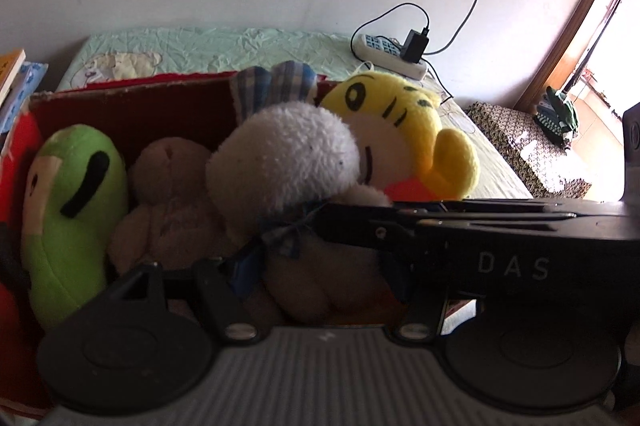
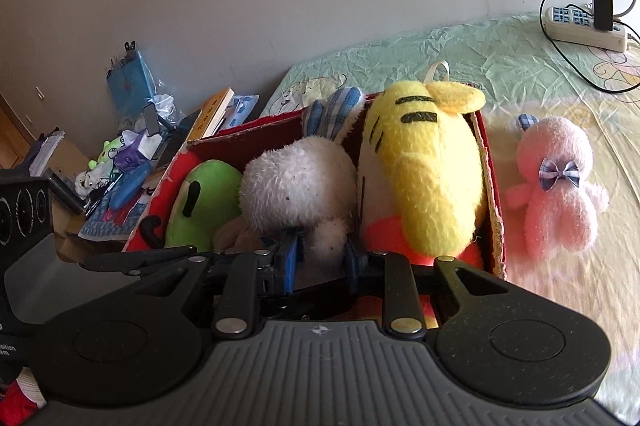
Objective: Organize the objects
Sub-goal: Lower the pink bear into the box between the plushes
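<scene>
Left wrist view, read from left to right, shows a red box [image 1: 120, 98] on a bed [image 1: 240, 46] covered with a pale green sheet, and the box is packed with soft toys. At its left end lies a green plush [image 1: 72, 206], next to it a brown bear [image 1: 172, 198], then a white rabbit [image 1: 284, 162] with blue checked ears and a blue bow at its neck, and at the right end a yellow tiger [image 1: 404, 122] leaning over the rim. The left tool [image 1: 316, 278] has its blue pads pressed against the white rabbit's body, gripping it low in the box. The right tool's black arm crosses the right half of this view, and beyond it a white power strip [image 1: 392, 54] with a black charger lies on the bed near the wall. Right wrist view, again from left to right, shows a clutter of books and small items [image 2: 132, 154] beside the bed, then the same box with the green plush, the white rabbit and the yellow tiger side by side. The right tool [image 2: 320, 258] is closed on the white rabbit's lower body, one blue pad on each side of it. Just outside the box, to its right, a pink plush [image 2: 556, 186] with a checked bow lies on the sheet, apart from both tools.
</scene>
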The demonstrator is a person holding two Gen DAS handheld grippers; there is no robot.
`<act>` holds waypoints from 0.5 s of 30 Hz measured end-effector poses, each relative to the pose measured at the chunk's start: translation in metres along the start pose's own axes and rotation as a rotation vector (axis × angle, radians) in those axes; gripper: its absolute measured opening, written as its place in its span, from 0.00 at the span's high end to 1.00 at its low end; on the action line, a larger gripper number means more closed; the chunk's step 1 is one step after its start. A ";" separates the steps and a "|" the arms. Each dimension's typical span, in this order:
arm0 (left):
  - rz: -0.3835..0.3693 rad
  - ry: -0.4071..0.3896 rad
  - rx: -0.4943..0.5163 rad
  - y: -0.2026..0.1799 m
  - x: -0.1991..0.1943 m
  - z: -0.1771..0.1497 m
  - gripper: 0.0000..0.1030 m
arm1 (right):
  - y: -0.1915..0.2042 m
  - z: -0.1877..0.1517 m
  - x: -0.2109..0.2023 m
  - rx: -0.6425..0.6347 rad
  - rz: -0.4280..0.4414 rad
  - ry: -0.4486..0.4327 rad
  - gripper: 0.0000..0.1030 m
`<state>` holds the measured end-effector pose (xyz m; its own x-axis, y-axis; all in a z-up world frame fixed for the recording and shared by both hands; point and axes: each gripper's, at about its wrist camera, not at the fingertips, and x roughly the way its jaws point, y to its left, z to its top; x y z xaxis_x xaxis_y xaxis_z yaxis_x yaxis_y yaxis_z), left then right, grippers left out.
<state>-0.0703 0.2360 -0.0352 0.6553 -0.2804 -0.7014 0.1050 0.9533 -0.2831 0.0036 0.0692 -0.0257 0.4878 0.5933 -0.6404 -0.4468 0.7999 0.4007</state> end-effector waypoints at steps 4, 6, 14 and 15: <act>0.019 0.036 0.016 0.001 0.001 0.003 0.41 | 0.001 0.000 0.002 0.001 -0.007 0.013 0.73; 0.034 0.052 0.020 0.000 0.002 0.003 0.37 | 0.000 0.000 0.001 0.019 -0.002 0.020 0.72; 0.081 0.088 0.033 -0.001 0.001 0.007 0.24 | -0.008 0.001 -0.011 0.131 0.058 -0.001 0.70; 0.089 0.095 0.032 -0.001 0.001 0.008 0.23 | -0.009 0.000 -0.013 0.139 0.061 -0.007 0.70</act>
<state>-0.0643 0.2361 -0.0306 0.5894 -0.2022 -0.7821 0.0743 0.9776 -0.1968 0.0015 0.0546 -0.0207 0.4685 0.6414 -0.6076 -0.3676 0.7669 0.5261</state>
